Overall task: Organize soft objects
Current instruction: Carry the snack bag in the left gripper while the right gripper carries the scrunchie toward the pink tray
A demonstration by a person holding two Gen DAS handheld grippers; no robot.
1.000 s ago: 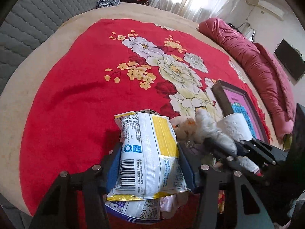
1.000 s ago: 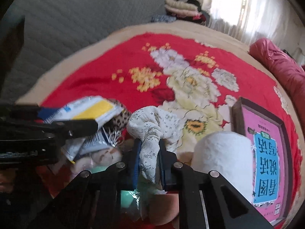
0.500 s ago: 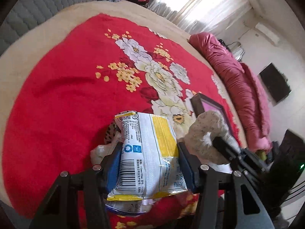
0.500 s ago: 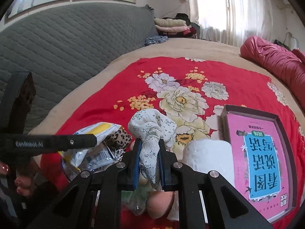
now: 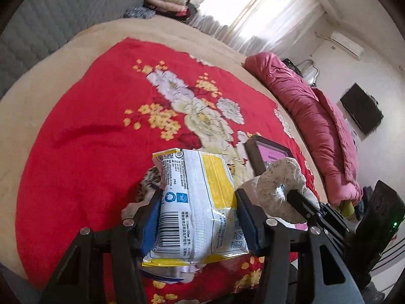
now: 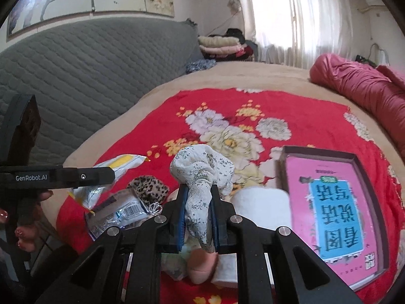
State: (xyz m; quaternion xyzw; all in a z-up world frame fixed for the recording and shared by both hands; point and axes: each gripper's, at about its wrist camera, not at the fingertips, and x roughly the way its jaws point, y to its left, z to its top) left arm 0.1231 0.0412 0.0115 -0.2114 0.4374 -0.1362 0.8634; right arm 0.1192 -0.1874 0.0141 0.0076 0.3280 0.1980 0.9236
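Left tool (image 5: pixel 198 217) clamped on a white-and-yellow snack packet (image 5: pixel 200 202), pads pressing both sides, packet lifted above the red floral blanket (image 5: pixel 88 139) on the bed. Right tool (image 6: pixel 198 215) squeezed tight on a speckled white cloth scrunchie (image 6: pixel 202 172), its loop bunched above the fingers, also raised off the bed. In the left wrist view the scrunchie sits just right of the packet, close but apart. Below on the blanket: a leopard-print scrunchie (image 6: pixel 149 188), another snack packet (image 6: pixel 119 214), a white tissue roll (image 6: pixel 260 202), a peach-coloured soft item (image 6: pixel 202 266) partly hidden under the right tool. A dark tray with a pink book (image 6: pixel 331 217) lies beside the roll. Rolled pink quilt (image 5: pixel 316 131) along the far bed edge.
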